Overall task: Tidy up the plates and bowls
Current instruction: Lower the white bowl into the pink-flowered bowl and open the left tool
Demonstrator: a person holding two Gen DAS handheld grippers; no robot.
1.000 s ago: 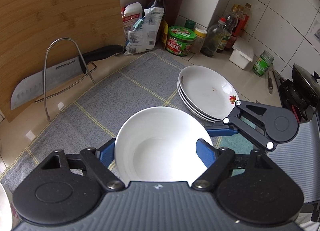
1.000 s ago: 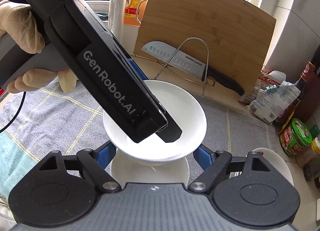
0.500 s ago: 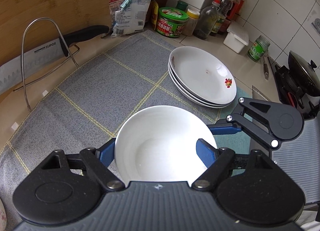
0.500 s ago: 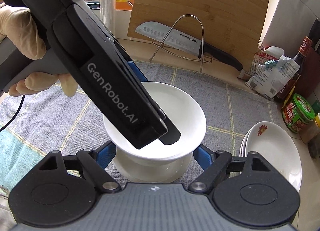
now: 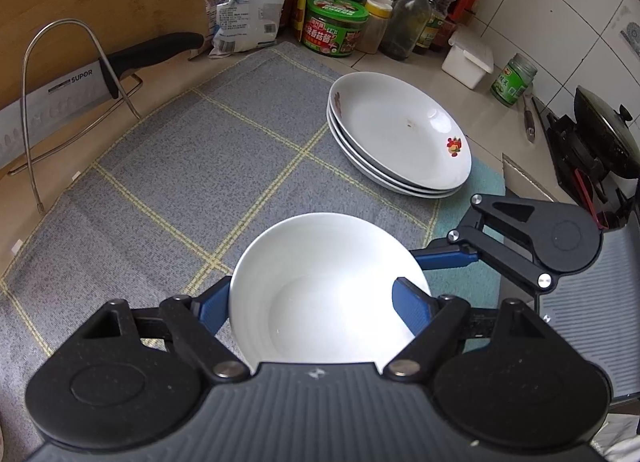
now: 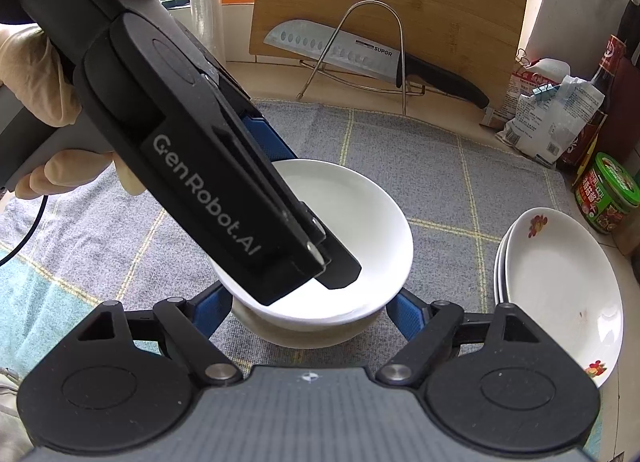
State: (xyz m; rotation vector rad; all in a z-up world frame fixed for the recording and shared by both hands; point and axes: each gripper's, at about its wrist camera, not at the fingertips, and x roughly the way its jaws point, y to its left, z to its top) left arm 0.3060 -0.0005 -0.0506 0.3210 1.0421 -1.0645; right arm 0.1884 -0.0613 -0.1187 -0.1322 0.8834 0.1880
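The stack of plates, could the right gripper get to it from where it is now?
Probably not straight away. The right gripper sits around the lower bowl, with the left gripper's bowl above it. Once it backs off, open cloth leads to the plates.

My left gripper (image 6: 340,262) is matte black with white "GenRobot.AI" lettering along its side, silver screws at the pivots and blue fingers (image 6: 264,133). My right gripper (image 6: 310,310) matches: ribbed grey body, round black hubs, blue pads. I wear a pale glove (image 6: 36,77), and a thin black cable (image 6: 24,238) trails beneath it.
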